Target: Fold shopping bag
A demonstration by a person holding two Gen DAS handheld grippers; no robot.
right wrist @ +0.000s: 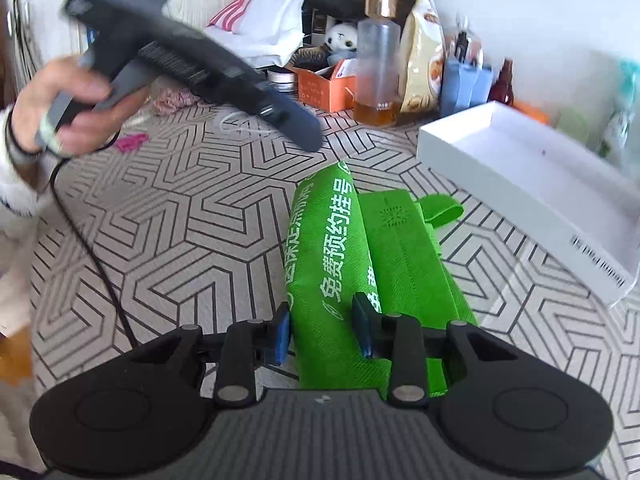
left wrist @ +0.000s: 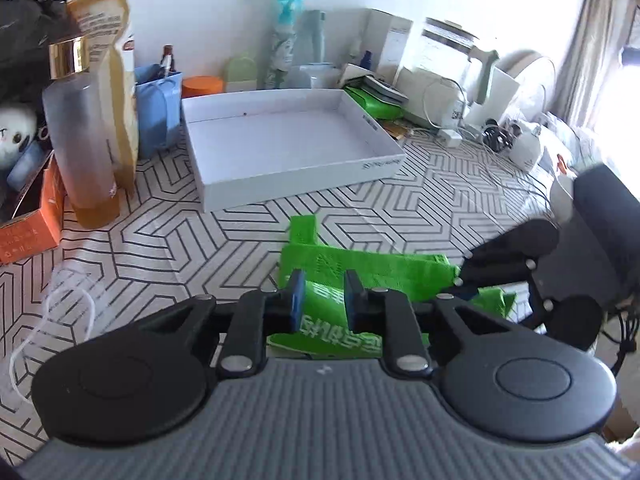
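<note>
A green shopping bag with white print lies on the patterned tablecloth, folded into a long narrow strip with a rolled fold along its left side. A handle loop sticks out at its far right. My right gripper is open, its fingers on either side of the near end of the rolled fold. My left gripper is open just above the bag. In the left wrist view the right gripper shows at the bag's right end. In the right wrist view the left gripper is held high by a hand.
A white shallow box lies behind the bag. A tall bottle, a paper bag, an orange carton and a blue bag stand at the left. Appliances and cables crowd the back right.
</note>
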